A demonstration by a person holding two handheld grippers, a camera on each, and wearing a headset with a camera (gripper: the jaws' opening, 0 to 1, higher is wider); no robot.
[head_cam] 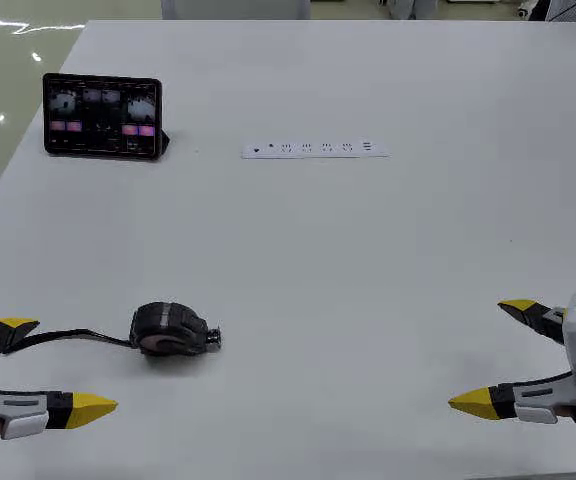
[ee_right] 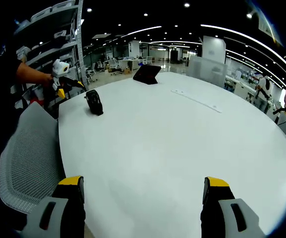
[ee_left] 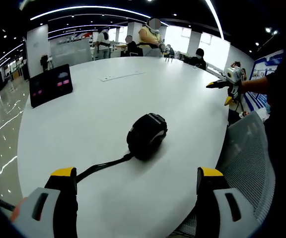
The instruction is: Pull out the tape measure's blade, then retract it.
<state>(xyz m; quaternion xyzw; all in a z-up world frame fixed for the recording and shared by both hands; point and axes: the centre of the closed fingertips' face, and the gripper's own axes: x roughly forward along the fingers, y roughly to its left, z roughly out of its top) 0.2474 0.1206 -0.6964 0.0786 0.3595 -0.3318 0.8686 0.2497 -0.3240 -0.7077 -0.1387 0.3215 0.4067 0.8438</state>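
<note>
**Head view.** Tape measure (head_cam: pixel 173 330): black rounded case with a grey band, lying on the white desk (head_cam: pixel 368 260) at lower left of frame. A black strap (head_cam: pixel 78 337) trails from it leftward to the left gripper (head_cam: pixel 58 365), whose fingers are spread. The right gripper (head_cam: pixel 488 353) is at lower right with fingers spread, well apart from the case.

**Left gripper view.** The case is at centre, ahead of the yellow-tipped fingers (ee_left: pixel 63 173) and clear of both. The strap runs just beside the left-hand finger.

**Right gripper view.** The case shows small at upper left, far beyond the spread fingers (ee_right: pixel 215 183).

One tape measure (head_cam: pixel 171 329), one tablet (head_cam: pixel 102 116), one power strip (head_cam: pixel 314 149), two claws (head_cam: pixel 65 364) (head_cam: pixel 483 353).
</note>
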